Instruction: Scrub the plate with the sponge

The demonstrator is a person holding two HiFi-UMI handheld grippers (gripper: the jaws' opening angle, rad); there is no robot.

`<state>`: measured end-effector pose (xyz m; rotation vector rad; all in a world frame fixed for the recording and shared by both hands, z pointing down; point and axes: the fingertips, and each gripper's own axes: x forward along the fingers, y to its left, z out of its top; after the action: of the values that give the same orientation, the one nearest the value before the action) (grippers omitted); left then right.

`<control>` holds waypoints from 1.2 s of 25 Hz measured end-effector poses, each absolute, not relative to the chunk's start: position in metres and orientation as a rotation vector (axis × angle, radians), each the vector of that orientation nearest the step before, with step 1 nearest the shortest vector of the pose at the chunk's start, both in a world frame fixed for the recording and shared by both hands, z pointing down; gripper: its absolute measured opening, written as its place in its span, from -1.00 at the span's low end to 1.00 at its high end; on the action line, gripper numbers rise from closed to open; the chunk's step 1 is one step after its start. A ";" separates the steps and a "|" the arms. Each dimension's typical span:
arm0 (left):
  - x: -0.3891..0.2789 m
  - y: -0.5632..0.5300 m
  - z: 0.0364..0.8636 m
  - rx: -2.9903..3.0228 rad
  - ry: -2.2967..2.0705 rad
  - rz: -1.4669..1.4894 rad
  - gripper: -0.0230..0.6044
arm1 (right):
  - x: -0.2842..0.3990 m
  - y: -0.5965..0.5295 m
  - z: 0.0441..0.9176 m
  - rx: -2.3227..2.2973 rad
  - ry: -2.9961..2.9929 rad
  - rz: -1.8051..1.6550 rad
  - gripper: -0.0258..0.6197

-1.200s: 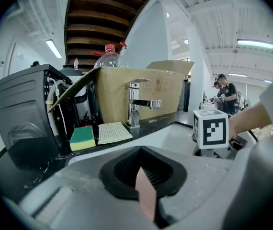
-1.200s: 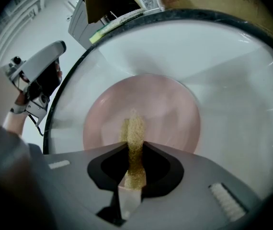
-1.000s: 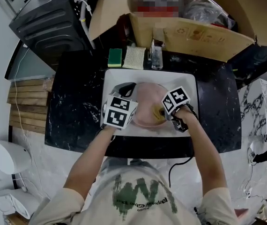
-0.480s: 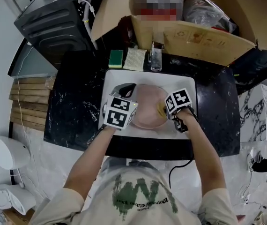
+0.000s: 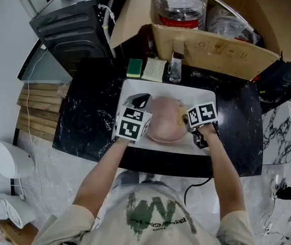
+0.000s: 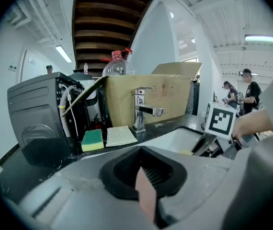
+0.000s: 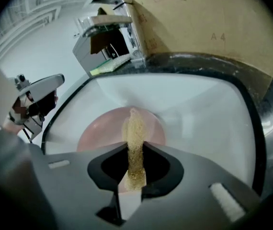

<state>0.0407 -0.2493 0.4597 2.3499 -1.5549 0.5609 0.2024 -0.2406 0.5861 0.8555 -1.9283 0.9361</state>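
A pink plate (image 5: 165,120) lies in the white sink (image 5: 207,98). My left gripper (image 5: 141,105) is shut on the plate's left rim; in the left gripper view the thin pink plate edge (image 6: 146,198) stands between its jaws. My right gripper (image 5: 185,119) is shut on a yellow sponge (image 5: 181,117) at the plate's right side. In the right gripper view the sponge (image 7: 134,143) is squeezed thin between the jaws and reaches out over the plate (image 7: 100,131). The sponge's far end seems to touch the plate.
On the black counter behind the sink lie a green-and-yellow sponge (image 5: 134,67) and a white cloth (image 5: 154,69), beside the faucet (image 5: 175,65). A cardboard box (image 5: 222,42) with a large plastic bottle (image 5: 178,4) stands behind. A black appliance (image 5: 74,27) is at the back left.
The right gripper has slid the sponge a little toward the plate's right rim. The left gripper keeps its hold on the plate's left rim.
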 end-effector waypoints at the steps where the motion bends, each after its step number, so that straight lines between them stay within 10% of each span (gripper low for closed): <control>1: 0.038 -0.249 0.458 2.340 -1.566 0.552 -0.92 | 0.201 -0.242 0.580 0.868 -1.951 0.931 -0.73; 30: -0.051 -0.211 0.410 2.404 -1.528 0.507 -0.92 | 0.136 -0.228 0.413 1.345 -2.312 0.505 -0.73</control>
<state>-0.0511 -0.2106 0.4101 2.4044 -1.5278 0.5067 0.1361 -0.2282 0.4129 1.3446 -2.3118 0.5051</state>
